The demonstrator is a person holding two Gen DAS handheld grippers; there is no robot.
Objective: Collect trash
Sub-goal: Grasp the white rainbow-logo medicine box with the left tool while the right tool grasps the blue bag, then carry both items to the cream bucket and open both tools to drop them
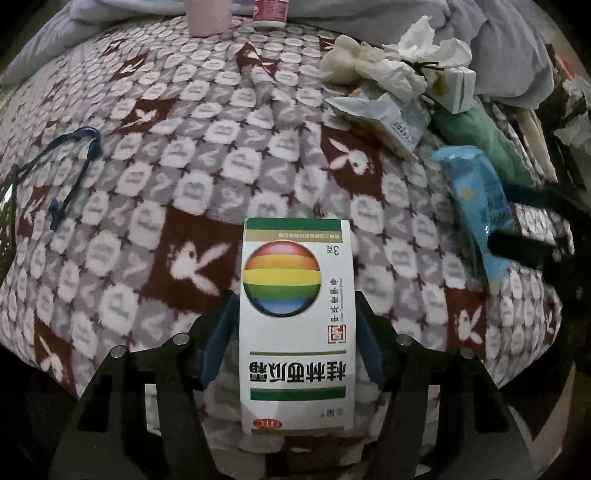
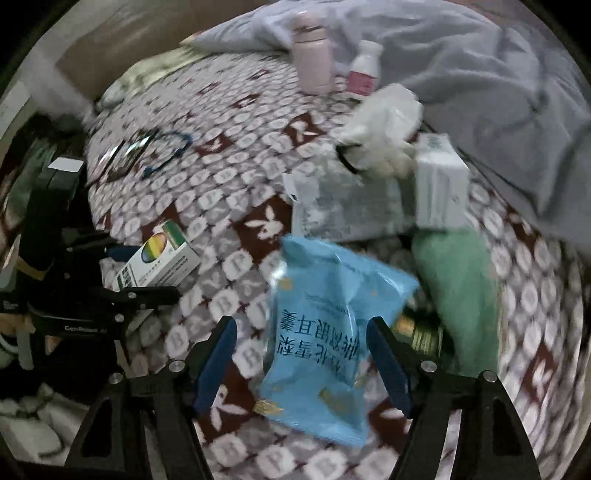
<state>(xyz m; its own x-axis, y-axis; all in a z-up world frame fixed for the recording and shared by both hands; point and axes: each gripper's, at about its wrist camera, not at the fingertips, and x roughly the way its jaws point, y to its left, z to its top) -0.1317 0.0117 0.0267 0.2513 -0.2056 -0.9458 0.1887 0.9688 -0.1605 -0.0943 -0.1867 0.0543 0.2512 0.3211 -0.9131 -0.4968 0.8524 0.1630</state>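
Note:
A white medicine box with a rainbow ball (image 1: 297, 317) lies on the patterned blanket (image 1: 166, 184). My left gripper (image 1: 295, 332) has its blue pads against both sides of the box. The box also shows in the right wrist view (image 2: 157, 260). A blue snack packet (image 2: 325, 332) lies between the open fingers of my right gripper (image 2: 301, 354); the pads do not touch it. The packet also shows in the left wrist view (image 1: 480, 210). Crumpled tissues (image 1: 413, 62), a white wrapper (image 1: 384, 114) and a small white-green box (image 1: 460, 88) are heaped at the far right.
A pink cup (image 1: 208, 16) and a pink-labelled bottle (image 1: 269, 13) stand at the far edge. A green cloth (image 2: 458, 284) lies right of the packet. Glasses on a blue cord (image 2: 147, 155) lie at the left. A grey quilt (image 2: 480, 74) is bunched behind.

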